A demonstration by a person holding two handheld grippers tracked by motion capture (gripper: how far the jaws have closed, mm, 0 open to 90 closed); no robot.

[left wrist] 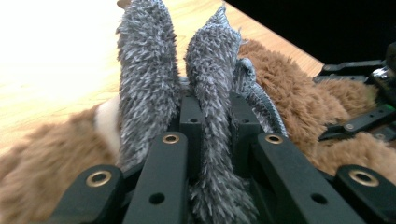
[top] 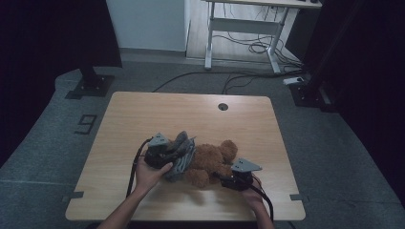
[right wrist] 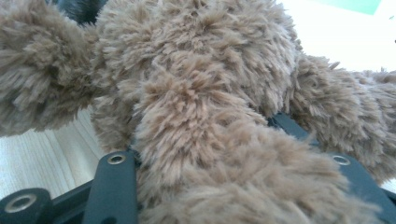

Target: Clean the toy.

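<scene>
A brown teddy bear [top: 210, 160] lies on the wooden table [top: 191, 114], toward the front. Draped over the bear's left side is a grey fuzzy cloth [top: 181, 157]. My left gripper [top: 172, 153] is shut on that cloth; in the left gripper view two shaggy folds of the cloth [left wrist: 144, 70] stand up from between the jaws of the left gripper [left wrist: 217, 114], with the bear [left wrist: 289, 79] behind. My right gripper [top: 222, 176] is at the bear's right side. In the right gripper view its jaws [right wrist: 210, 154] clamp a thick furry limb [right wrist: 196, 140].
A round cable hole [top: 223, 106] sits near the table's far edge. Behind the table stand a white-legged desk [top: 248, 28] with loose cables on the floor and two black stand bases [top: 90, 86] [top: 310, 90]. The right gripper [left wrist: 359, 121] appears at the far right of the left gripper view.
</scene>
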